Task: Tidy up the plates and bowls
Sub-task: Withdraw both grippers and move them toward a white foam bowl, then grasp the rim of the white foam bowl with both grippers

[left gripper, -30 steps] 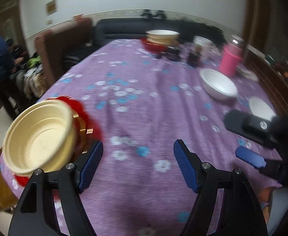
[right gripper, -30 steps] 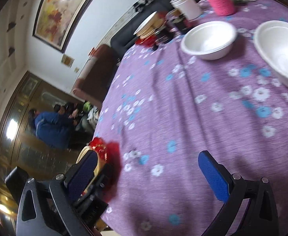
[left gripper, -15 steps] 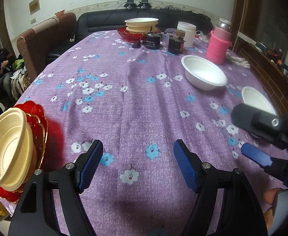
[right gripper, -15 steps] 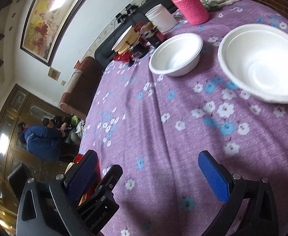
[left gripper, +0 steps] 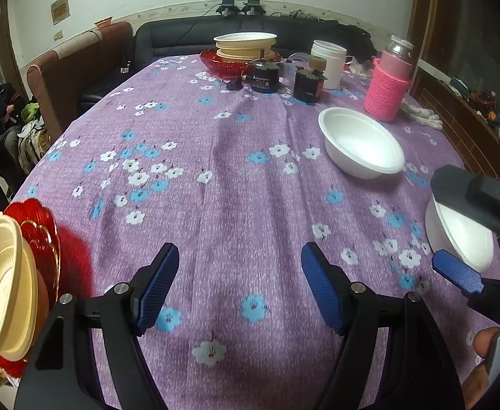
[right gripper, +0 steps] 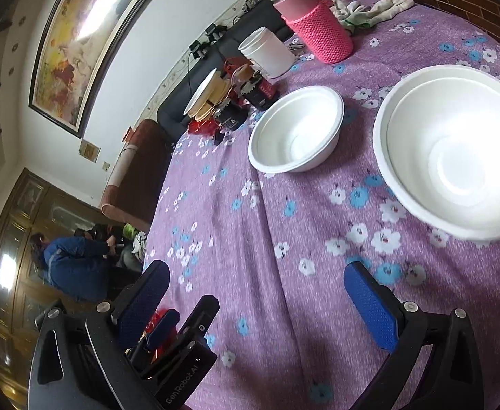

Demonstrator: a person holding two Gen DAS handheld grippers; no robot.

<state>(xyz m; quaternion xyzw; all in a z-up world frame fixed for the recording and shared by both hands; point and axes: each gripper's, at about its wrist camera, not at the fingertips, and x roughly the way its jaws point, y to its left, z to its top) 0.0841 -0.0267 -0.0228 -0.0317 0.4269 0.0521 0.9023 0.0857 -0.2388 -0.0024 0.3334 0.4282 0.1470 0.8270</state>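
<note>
Left gripper (left gripper: 239, 283): the blue fingers (left gripper: 157, 283) were spread apart over bare cloth, with nothing between them.
Right gripper (right gripper: 260, 307): the fingers (right gripper: 369, 307) were likewise parted and empty, and were aimed toward the white bowls; the pads were seen apart in both views.
Near-left stack: cream bowls (left gripper: 0, 283) were nested on a red plate (left gripper: 41, 235) at the table's near left edge; this group was judged already gathered.
Tablecloth (left gripper: 236, 177): the purple flowered cloth was bare across the middle, between the two stacks and the loose bowls.
Far stack: a white plate (left gripper: 245, 37) was set on cream bowls (left gripper: 243, 53) inside a red dish (left gripper: 222, 63) at the far edge; this was also judged sorted.
Clutter: dark jars (left gripper: 265, 77), a white tub (left gripper: 328, 63) and a pink-sleeved bottle (left gripper: 388, 89) were stood beside the far stack and were taken as no part of the task.
Middle white bowl (right gripper: 296, 130): it was stood alone and upright, right of centre, not yet stacked.
Nearest white bowl (right gripper: 451, 150): it was placed at the right edge, apart from the other bowl and just ahead of the right gripper; whether it was one bowl or two nested could not be told.
Progress: two stacks were judged done; the white bowls were left to be joined.
</note>
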